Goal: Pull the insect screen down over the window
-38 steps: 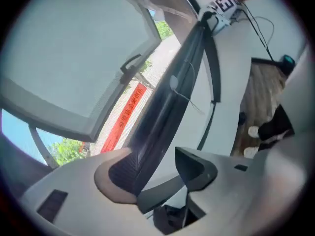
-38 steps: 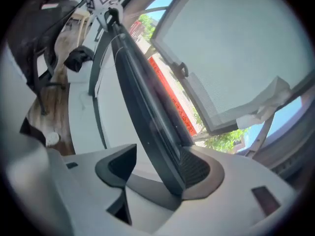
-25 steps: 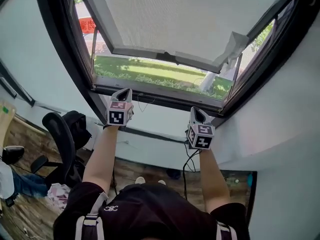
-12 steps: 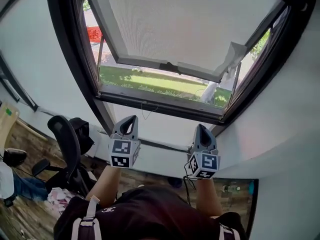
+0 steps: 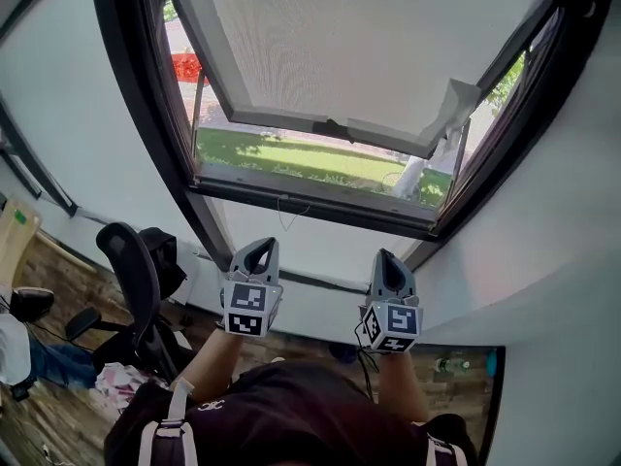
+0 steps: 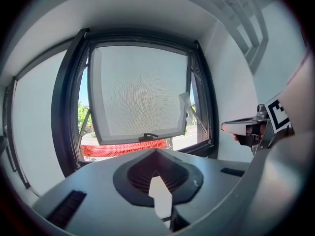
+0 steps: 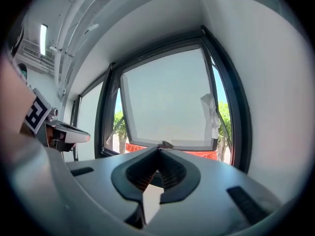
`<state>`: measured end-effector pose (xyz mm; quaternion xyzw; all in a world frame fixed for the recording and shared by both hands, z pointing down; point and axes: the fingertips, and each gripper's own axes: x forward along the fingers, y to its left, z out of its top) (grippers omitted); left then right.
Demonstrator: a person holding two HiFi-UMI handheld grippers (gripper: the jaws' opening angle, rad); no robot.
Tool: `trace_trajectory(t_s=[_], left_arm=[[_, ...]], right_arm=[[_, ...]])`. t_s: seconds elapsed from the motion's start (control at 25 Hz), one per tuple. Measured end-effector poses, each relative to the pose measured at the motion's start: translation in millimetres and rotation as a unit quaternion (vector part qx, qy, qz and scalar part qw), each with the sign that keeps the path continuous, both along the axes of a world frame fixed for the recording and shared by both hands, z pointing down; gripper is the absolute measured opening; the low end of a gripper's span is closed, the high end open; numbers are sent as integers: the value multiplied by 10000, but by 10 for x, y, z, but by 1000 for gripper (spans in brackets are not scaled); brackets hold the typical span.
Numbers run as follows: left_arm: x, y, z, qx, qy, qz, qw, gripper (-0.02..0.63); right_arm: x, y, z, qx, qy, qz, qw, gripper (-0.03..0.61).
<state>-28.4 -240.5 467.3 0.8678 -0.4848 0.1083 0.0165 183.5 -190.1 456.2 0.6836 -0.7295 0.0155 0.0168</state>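
The window (image 5: 291, 194) has a dark frame, and a pale-framed mesh screen panel (image 5: 359, 37) fills its upper part. The panel's lower bar carries a small dark handle (image 5: 335, 129), also visible in the left gripper view as the handle (image 6: 147, 135) and in the right gripper view as the handle (image 7: 166, 144). A gap with grass behind it shows under the bar. My left gripper (image 5: 258, 247) and right gripper (image 5: 386, 258) are side by side below the sill, both shut and empty, pointing up at the window. Neither touches the screen. The left gripper's jaws (image 6: 156, 152) and the right gripper's jaws (image 7: 158, 150) meet with nothing between them.
A scrap of white film (image 5: 454, 100) hangs at the panel's right lower corner. A black office chair (image 5: 131, 270) stands low at the left. A cable (image 5: 365, 311) hangs on the wall under the window. A white wall (image 5: 543, 231) closes in on the right.
Both grippers have come down from just under the sill and closer to my body. The left one also shifted slightly right. The screen's bar stays where it was.
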Motion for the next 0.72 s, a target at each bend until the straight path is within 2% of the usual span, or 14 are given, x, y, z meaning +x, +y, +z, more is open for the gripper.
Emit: trace_trajectory(t_s=[0.72], left_arm=[[48,123,38,-62,90,9,9999,0]], right_arm=[[-26,95,24,-81,200,1,9998,3]])
